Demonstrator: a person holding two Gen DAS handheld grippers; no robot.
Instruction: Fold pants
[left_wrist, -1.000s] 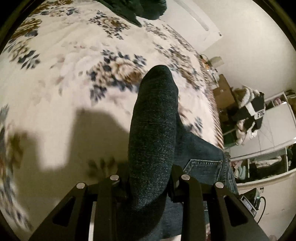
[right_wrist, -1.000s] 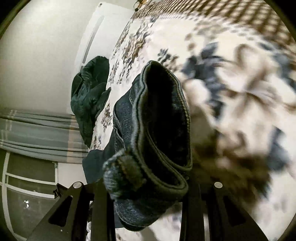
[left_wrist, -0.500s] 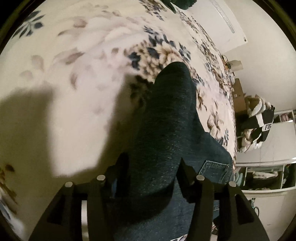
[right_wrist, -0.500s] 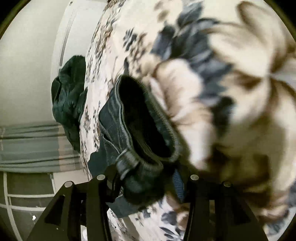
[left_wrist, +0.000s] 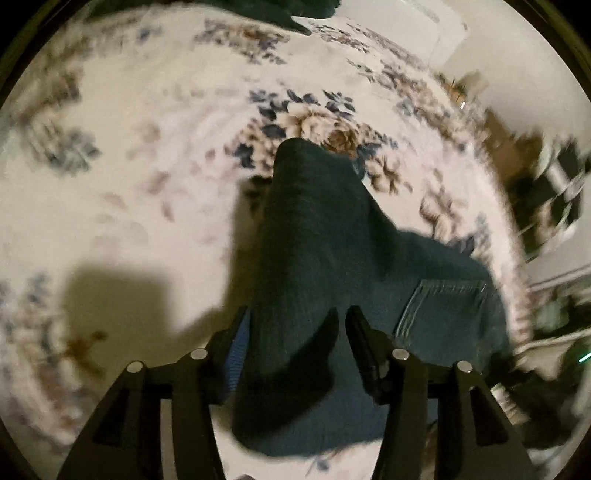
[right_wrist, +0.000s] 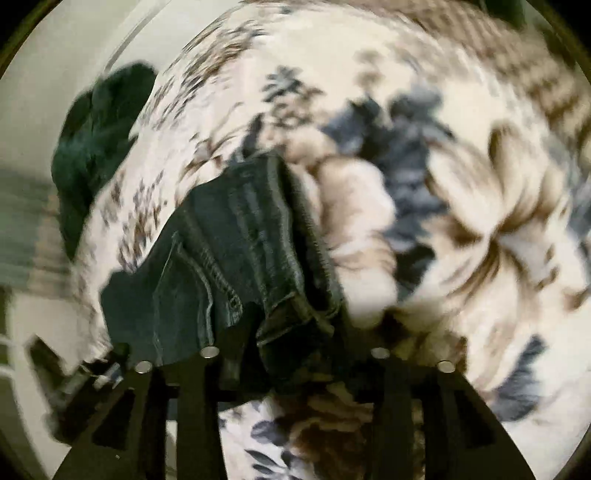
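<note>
Dark blue jeans (left_wrist: 332, 258) lie on a floral bedspread (left_wrist: 147, 166). In the left wrist view a folded leg runs forward between my left gripper's (left_wrist: 295, 332) fingers, which stand apart; a back pocket (left_wrist: 443, 306) shows to the right. In the right wrist view the jeans' waistband (right_wrist: 258, 240) lies on the bedspread (right_wrist: 461, 221) ahead of my right gripper (right_wrist: 295, 343), whose fingers are spread wide with cloth lying loose between them. Both views are motion-blurred.
A dark green garment (right_wrist: 96, 140) lies at the far end of the bed by the wall. A cluttered shelf with black-and-white clothing (left_wrist: 554, 184) stands beyond the bed's right side.
Both grippers have opened and let go of the jeans, which now rest on the bedspread. The jeans were lowered from a lifted hold onto the bed.
</note>
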